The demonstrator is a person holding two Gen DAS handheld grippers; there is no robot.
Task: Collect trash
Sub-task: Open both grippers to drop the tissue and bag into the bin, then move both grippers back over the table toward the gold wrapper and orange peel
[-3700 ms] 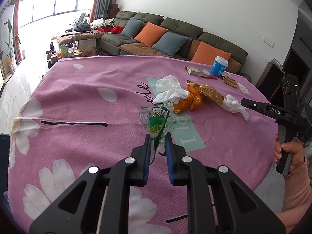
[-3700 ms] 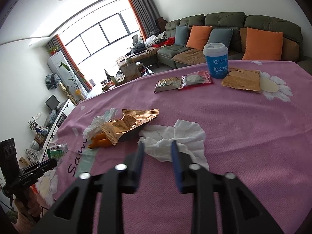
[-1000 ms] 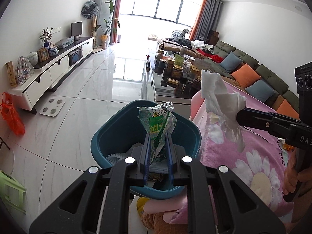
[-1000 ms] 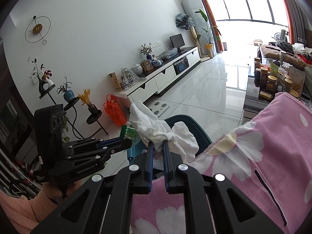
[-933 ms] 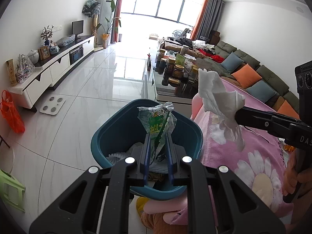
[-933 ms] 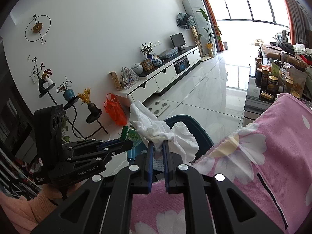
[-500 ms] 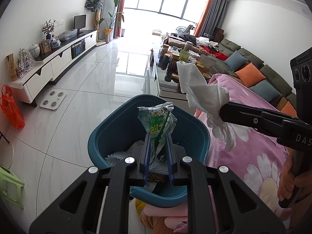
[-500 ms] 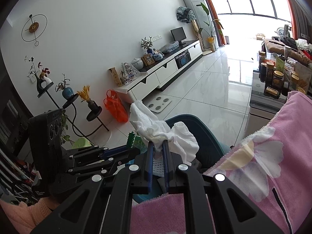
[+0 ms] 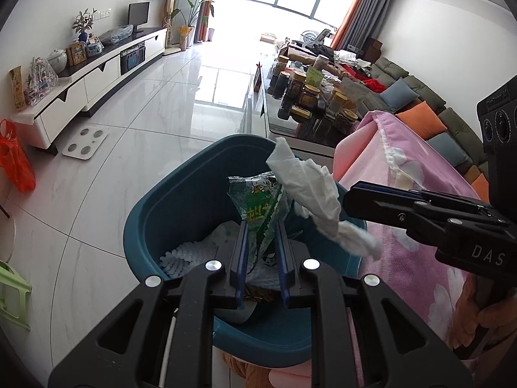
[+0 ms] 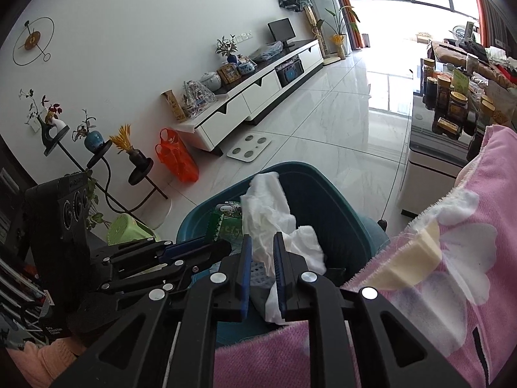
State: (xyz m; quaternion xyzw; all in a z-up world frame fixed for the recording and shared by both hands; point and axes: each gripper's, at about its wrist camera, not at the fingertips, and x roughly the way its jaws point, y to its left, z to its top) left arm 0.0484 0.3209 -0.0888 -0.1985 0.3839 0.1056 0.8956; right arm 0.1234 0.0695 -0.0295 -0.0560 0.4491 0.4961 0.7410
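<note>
Both grippers hang over the blue bin [image 9: 181,200], which sits on the floor right beside the pink blanket [image 9: 416,194]. The left gripper [image 9: 261,226] pinches a green snack wrapper [image 9: 258,203] w/ its jaws nearly together; the wrapper stands up tall between them, long side pointing up and away. The right gripper [image 10: 261,245] has a white tissue [image 10: 268,216] between its jaws, and those jaws have just been opening a bit. The tissue looks loose at the left pad but touches the right one, so it's prob. about to slip out, though that is only a guess. In the left wrist view the right gripper's tips [image 9: 352,194] are at the bin's blanket-side edge, and the tissue hangs partly over the rim. The thing that matters next: the bin is straight below both tools, so each piece of trash just has to fall down. The left gripper is more over the middle of the bin, w/ soft white stuff [image 9: 190,255] already lying inside. The right one is nearer the rim, so its tissue could land on the edge or the blanket.
</note>
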